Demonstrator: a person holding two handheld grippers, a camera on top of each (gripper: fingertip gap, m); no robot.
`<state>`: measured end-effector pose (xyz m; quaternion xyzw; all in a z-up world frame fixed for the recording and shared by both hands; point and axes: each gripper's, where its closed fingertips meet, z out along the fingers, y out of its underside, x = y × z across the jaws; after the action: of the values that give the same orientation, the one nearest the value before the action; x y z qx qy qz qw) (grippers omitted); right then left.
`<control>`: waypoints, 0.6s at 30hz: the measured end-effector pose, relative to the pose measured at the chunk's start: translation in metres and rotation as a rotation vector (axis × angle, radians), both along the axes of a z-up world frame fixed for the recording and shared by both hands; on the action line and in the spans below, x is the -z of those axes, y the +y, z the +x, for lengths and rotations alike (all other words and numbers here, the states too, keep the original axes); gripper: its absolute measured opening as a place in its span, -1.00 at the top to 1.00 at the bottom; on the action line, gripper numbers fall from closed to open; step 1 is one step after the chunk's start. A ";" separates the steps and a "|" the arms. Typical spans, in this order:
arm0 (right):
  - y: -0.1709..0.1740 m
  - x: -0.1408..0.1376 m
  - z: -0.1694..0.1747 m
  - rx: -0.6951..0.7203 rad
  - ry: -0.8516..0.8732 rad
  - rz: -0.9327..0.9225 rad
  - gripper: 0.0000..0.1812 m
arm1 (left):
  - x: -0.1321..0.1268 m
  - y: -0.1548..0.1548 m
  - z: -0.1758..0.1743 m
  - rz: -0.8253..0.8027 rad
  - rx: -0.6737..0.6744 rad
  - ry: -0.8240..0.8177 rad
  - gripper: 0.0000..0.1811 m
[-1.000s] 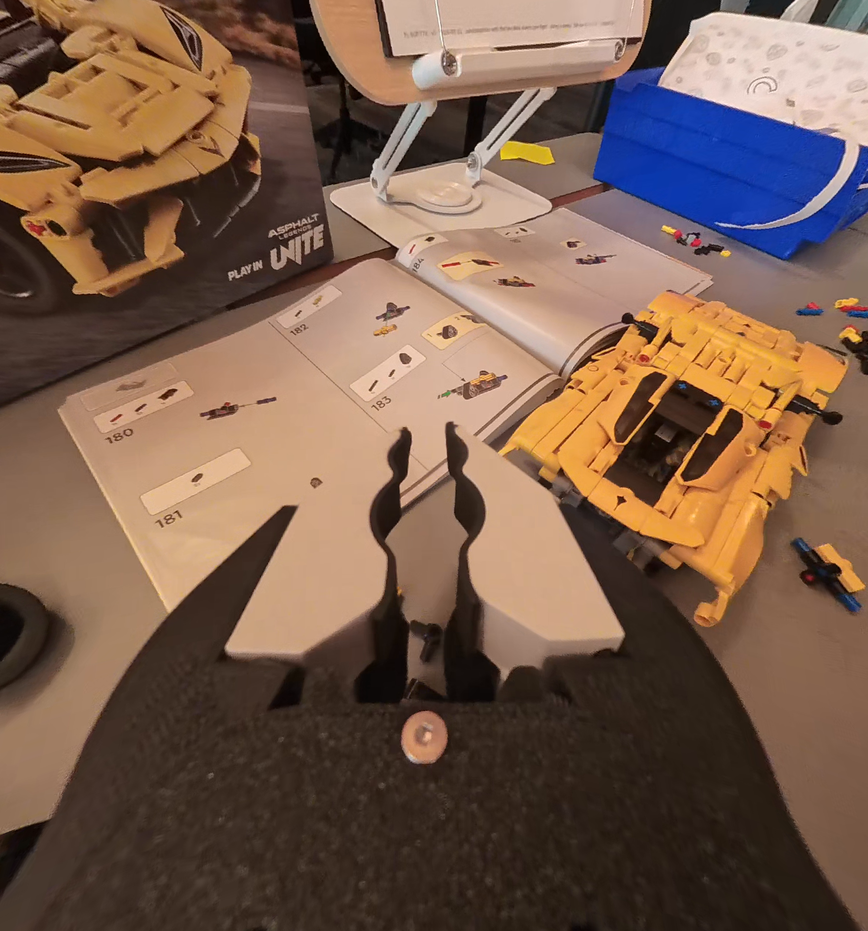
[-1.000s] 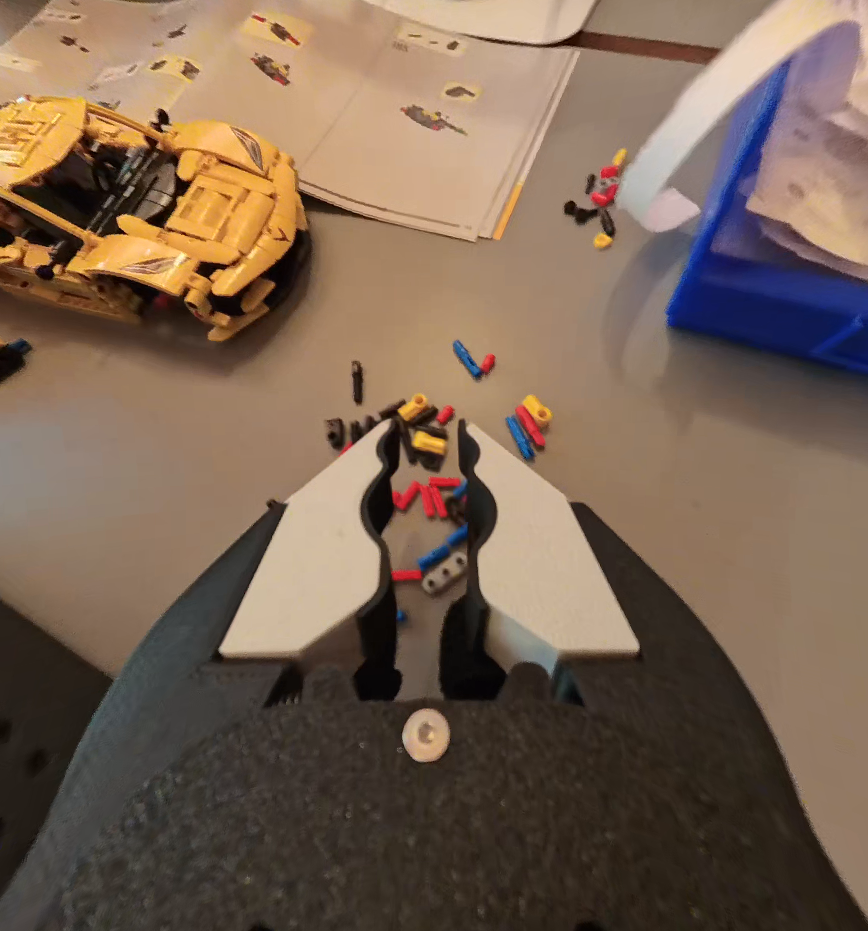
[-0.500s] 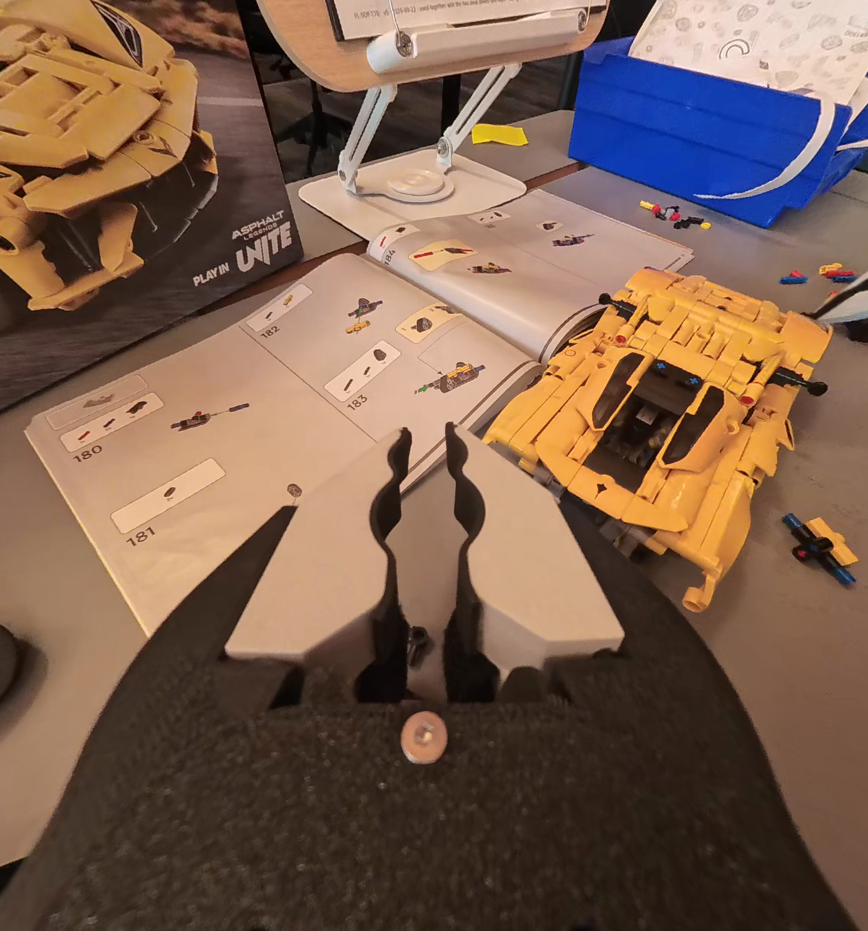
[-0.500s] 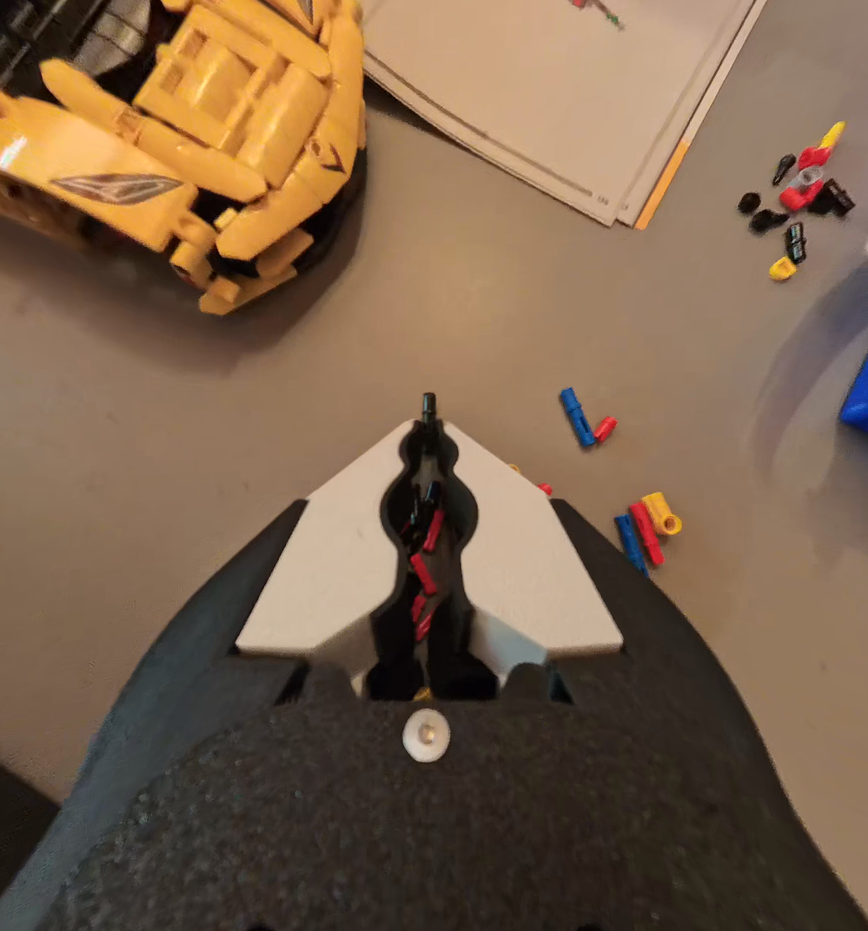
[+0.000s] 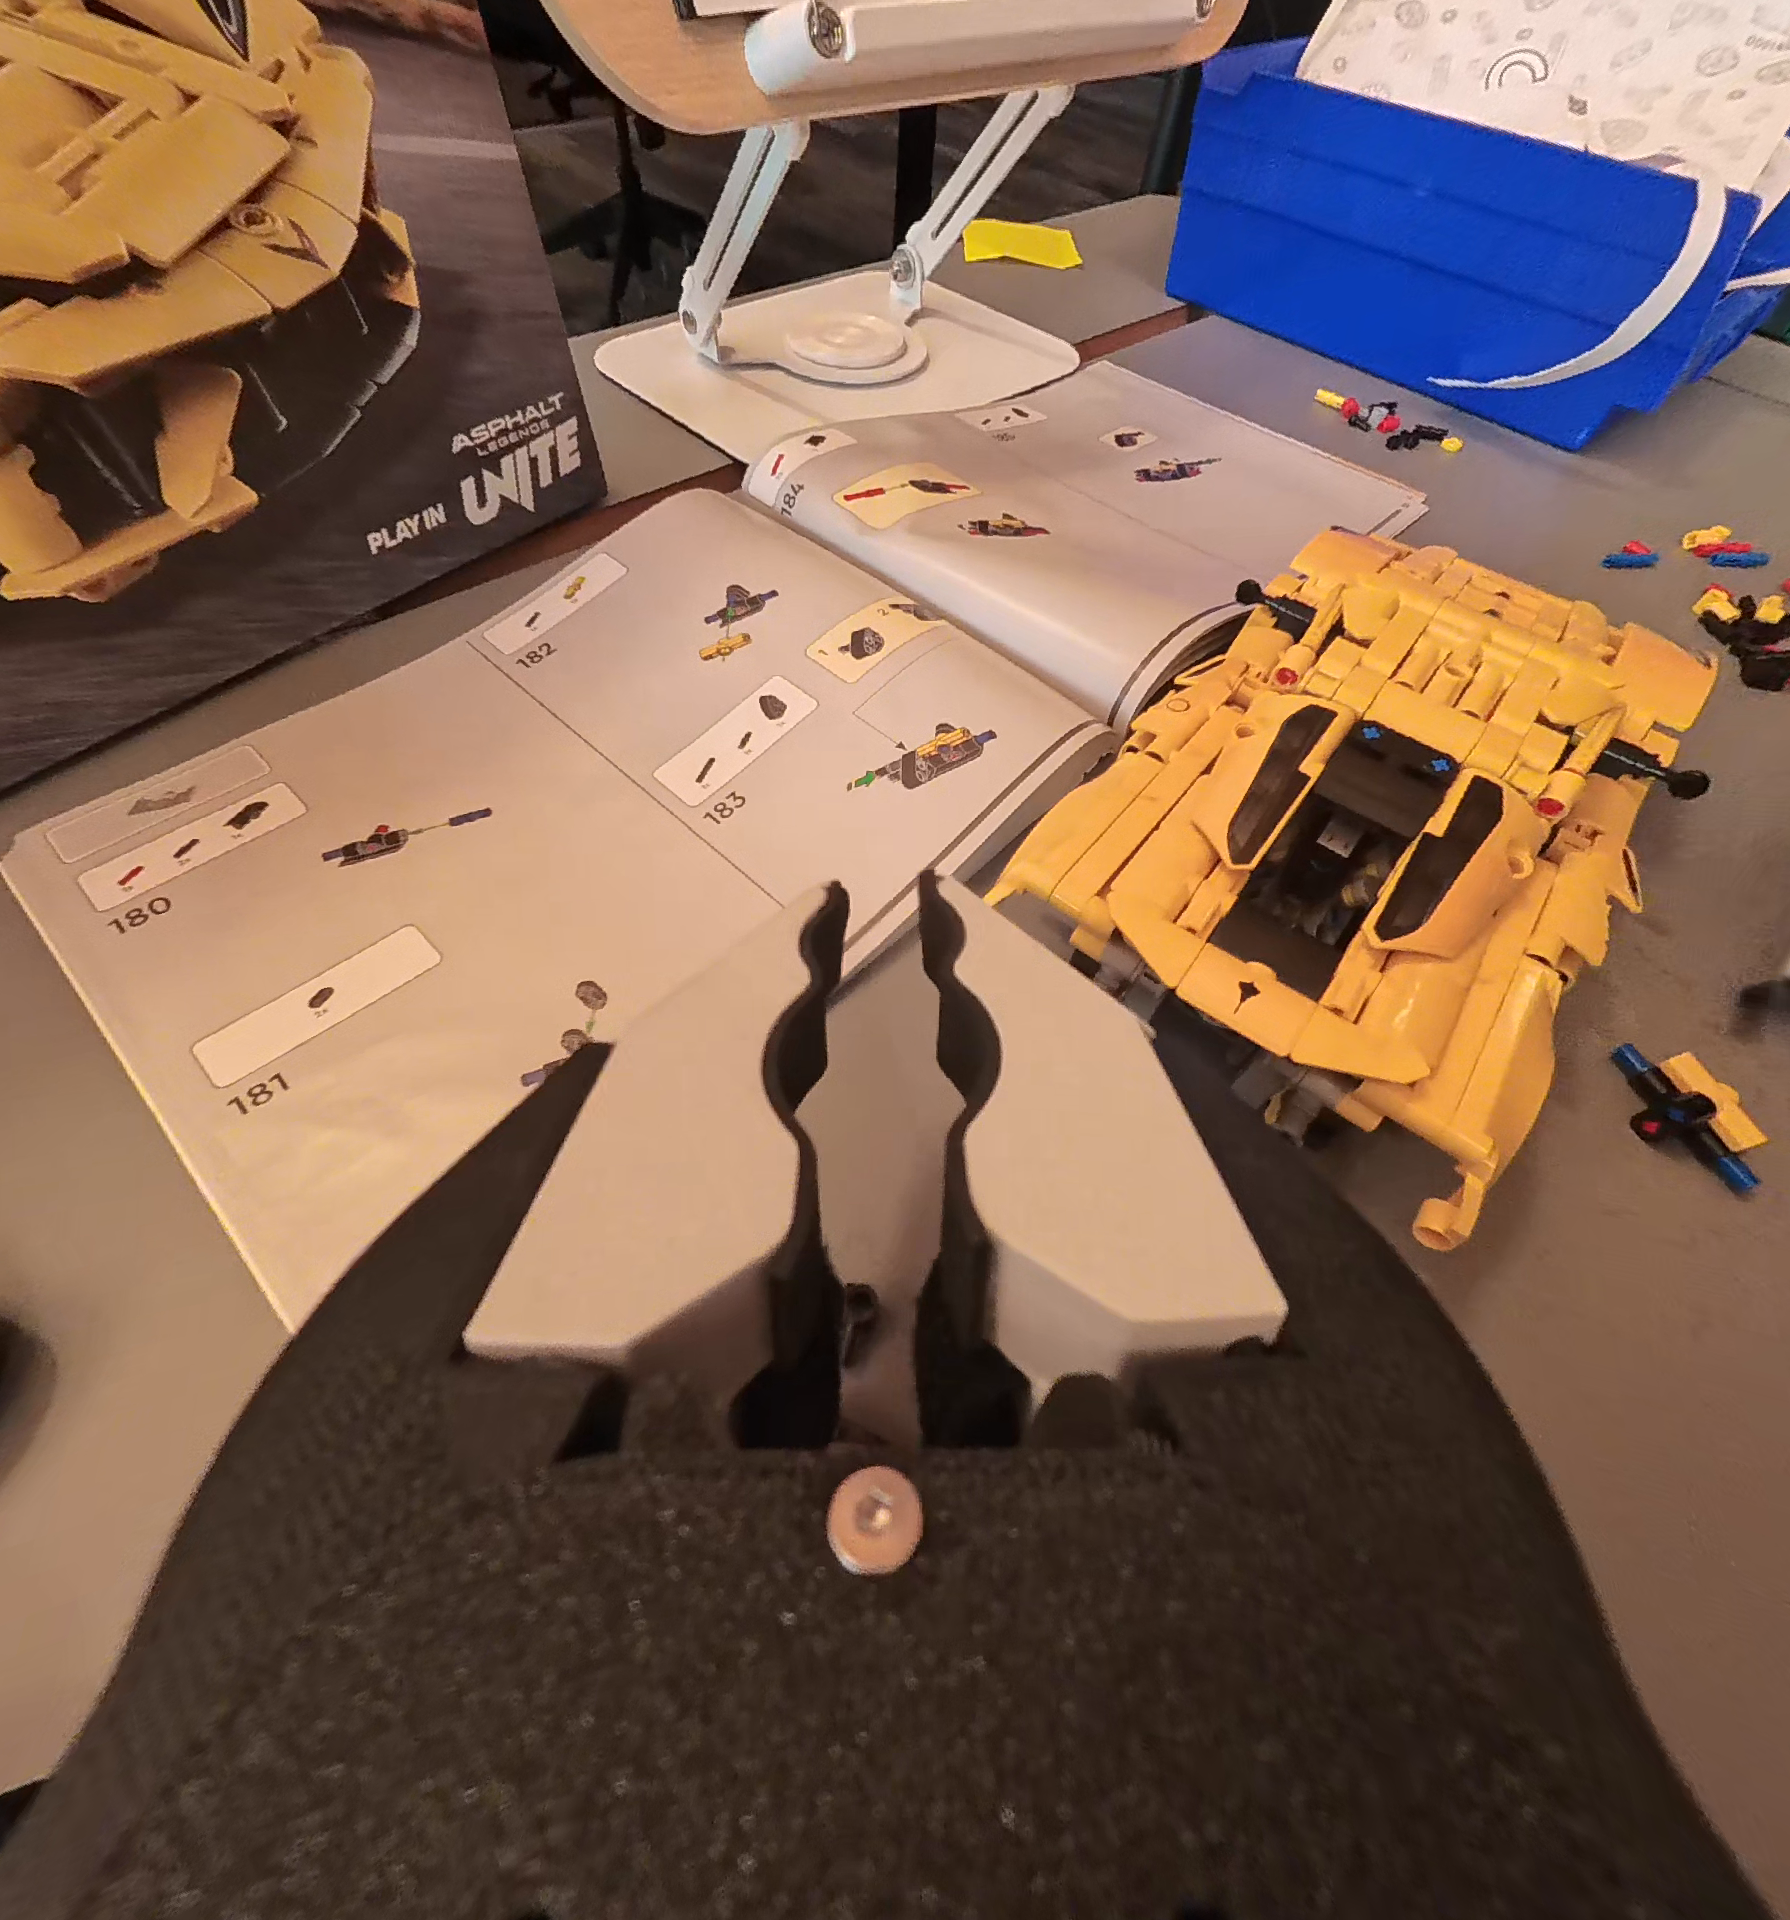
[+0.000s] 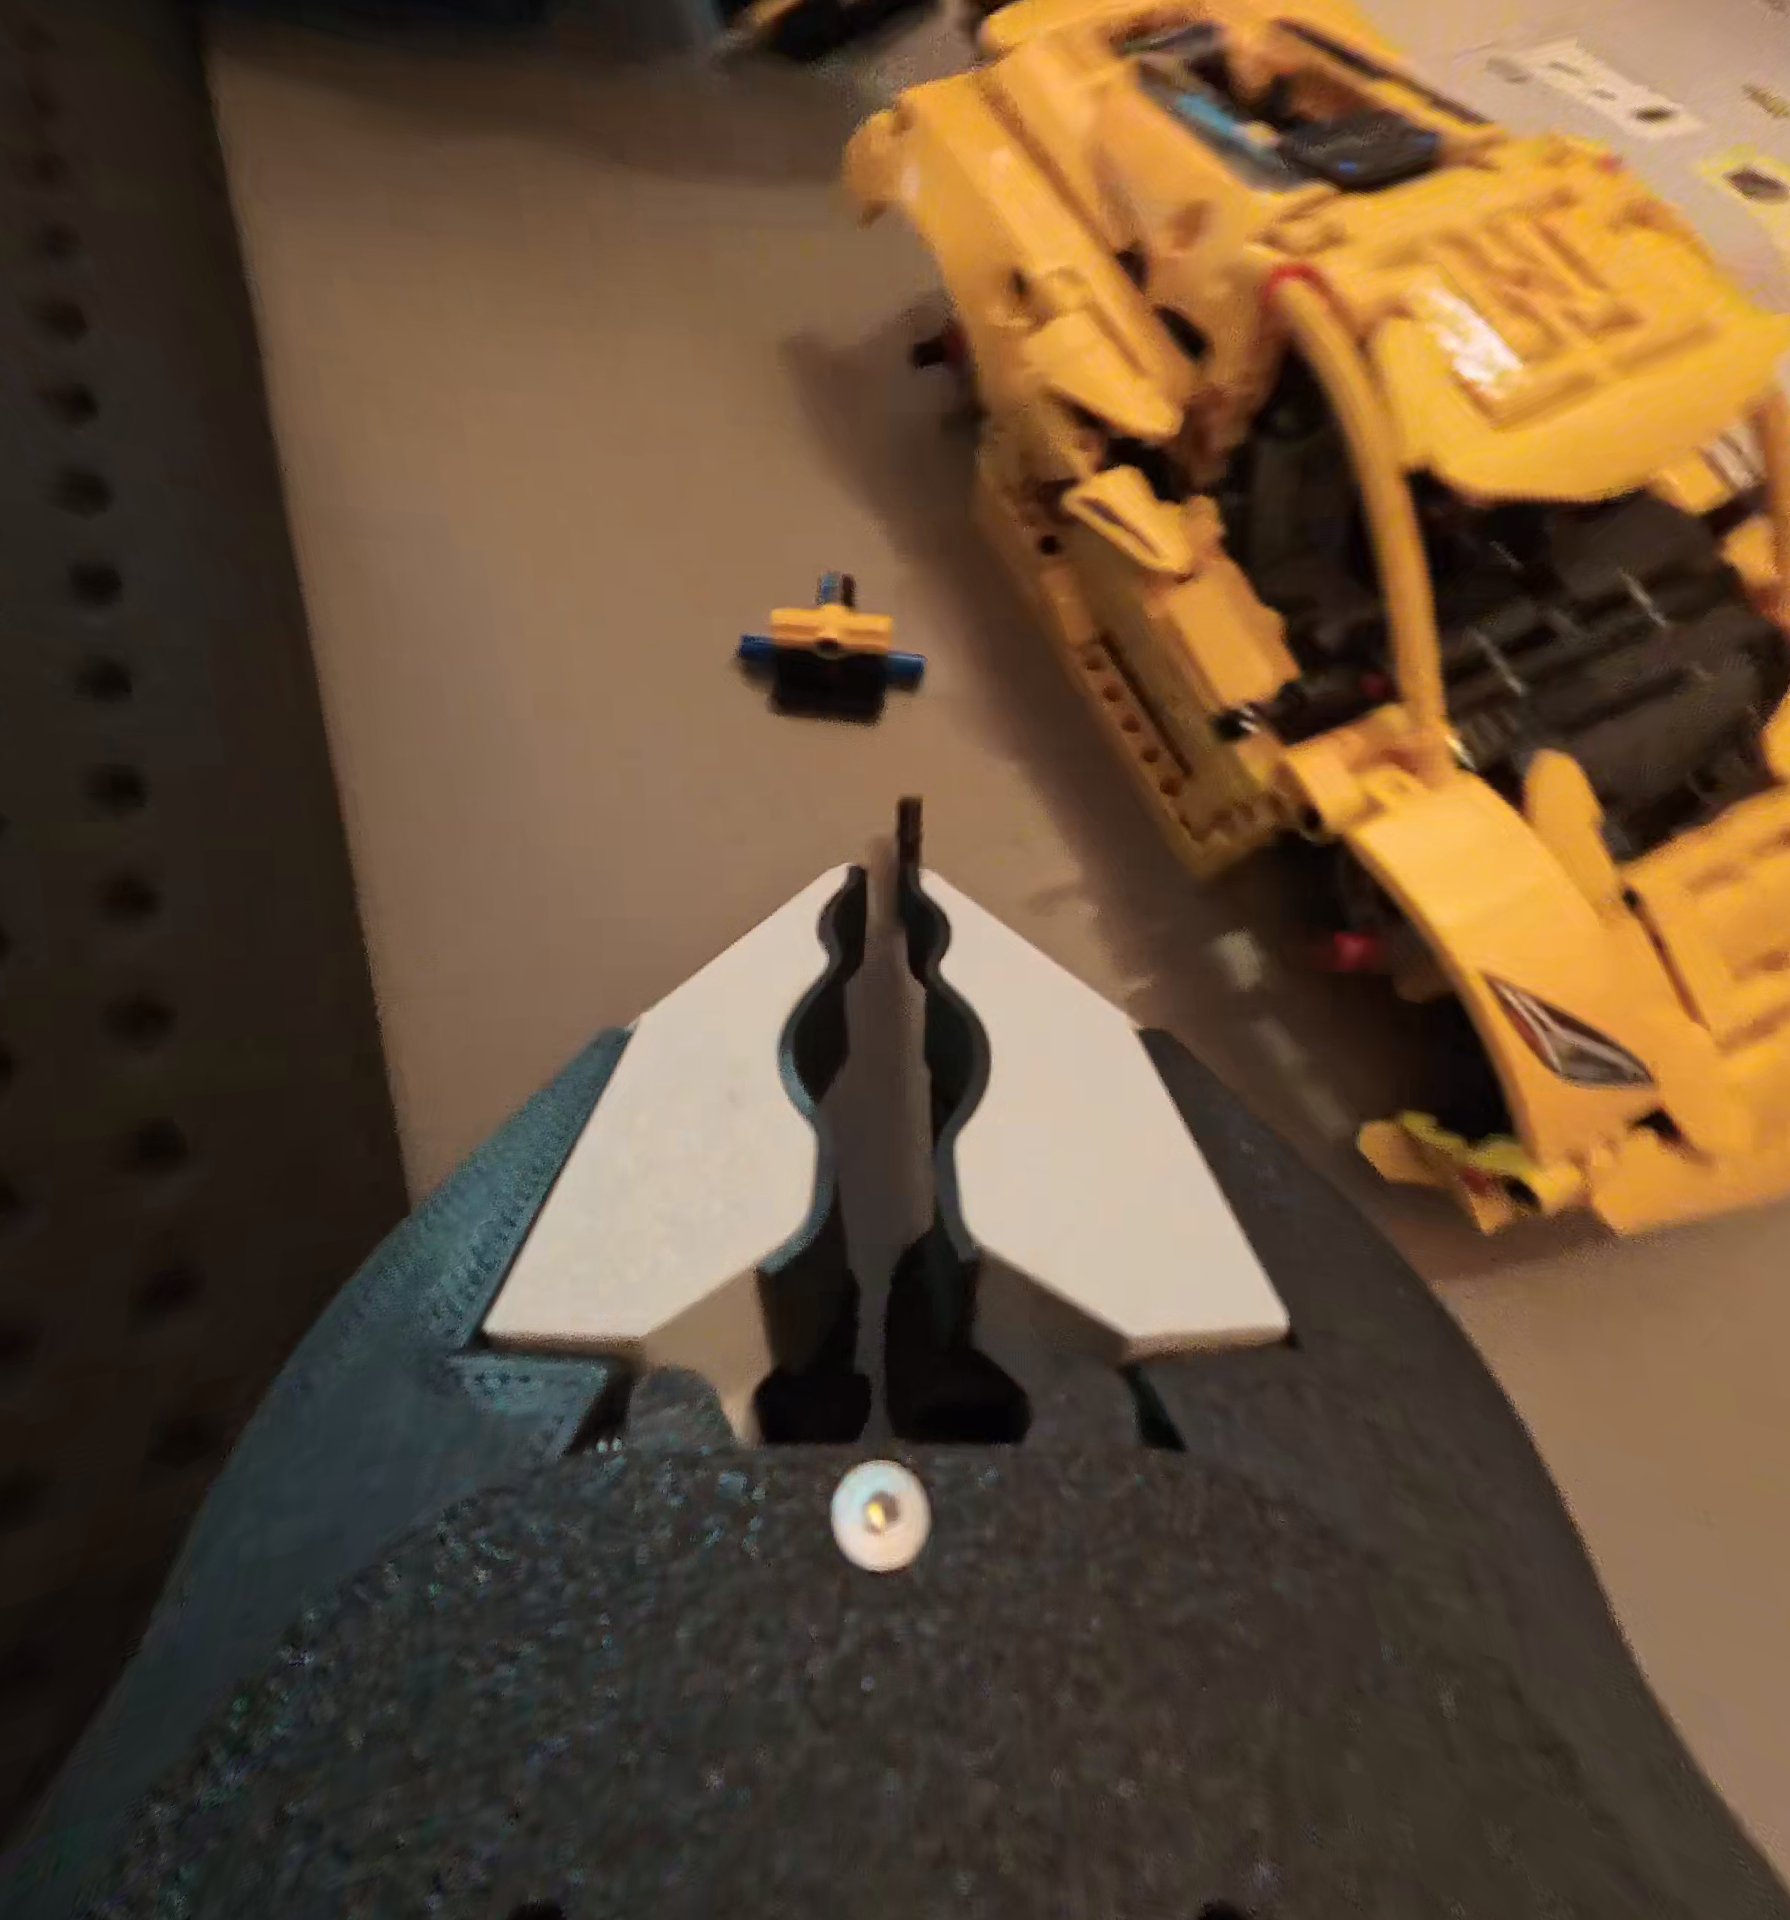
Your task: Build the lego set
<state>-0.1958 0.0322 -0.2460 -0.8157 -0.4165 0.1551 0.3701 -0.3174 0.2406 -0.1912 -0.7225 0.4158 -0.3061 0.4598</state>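
Grey tabletop (image 5: 1597, 1455) carries everything, with the yellow brick-built sports car (image 5: 1390, 862) as the landmark. Seen from the right wrist view, the right gripper (image 6: 886, 873) hovers just short of the car's near flank, its grey fingers nearly together and pinching a thin black pin (image 6: 909, 831). That pin sticks straight out past the fingertips, its long axis running along the fingers and pointing away from the camera, toward a small yellow, black and blue sub-assembly (image 6: 829, 665) lying on the table beside the car (image 6: 1390, 623); pin and sub-assembly are apart. In the left wrist view, the left gripper (image 5: 880, 894) sits on the car's other side, above the lower edge of an open grey instruction booklet (image 5: 558, 831), its fingers parted by a narrow gap at the tips. Deep between them a small dark piece shows, but whether it is gripped is unclear. Beyond the car lie loose red, black, yellow and blue pins (image 5: 1784, 634), and farther off a blue plastic bin (image 5: 1442, 260).
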 end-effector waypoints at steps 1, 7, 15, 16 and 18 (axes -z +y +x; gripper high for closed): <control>-0.001 0.003 -0.003 -0.020 -0.036 0.016 0.99 | 0.000 0.000 0.000 -0.001 0.002 -0.001 0.85; -0.002 0.011 -0.002 -0.008 -0.032 -0.019 1.00 | -0.001 -0.003 0.002 0.006 0.008 -0.001 0.85; 0.013 -0.029 0.069 0.245 0.110 0.078 0.83 | -0.004 -0.006 0.004 0.009 0.021 -0.008 0.85; 0.016 -0.030 0.093 0.330 0.096 0.083 0.83 | -0.004 -0.006 0.004 0.007 0.022 -0.011 0.85; 0.016 -0.031 0.113 0.402 0.119 0.064 0.80 | -0.004 -0.007 0.004 0.004 0.026 -0.011 0.85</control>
<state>-0.0825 0.0478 -0.2152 -0.8595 -0.2276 0.1129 0.4435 -0.3129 0.2336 -0.1872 -0.7145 0.4230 -0.3152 0.4596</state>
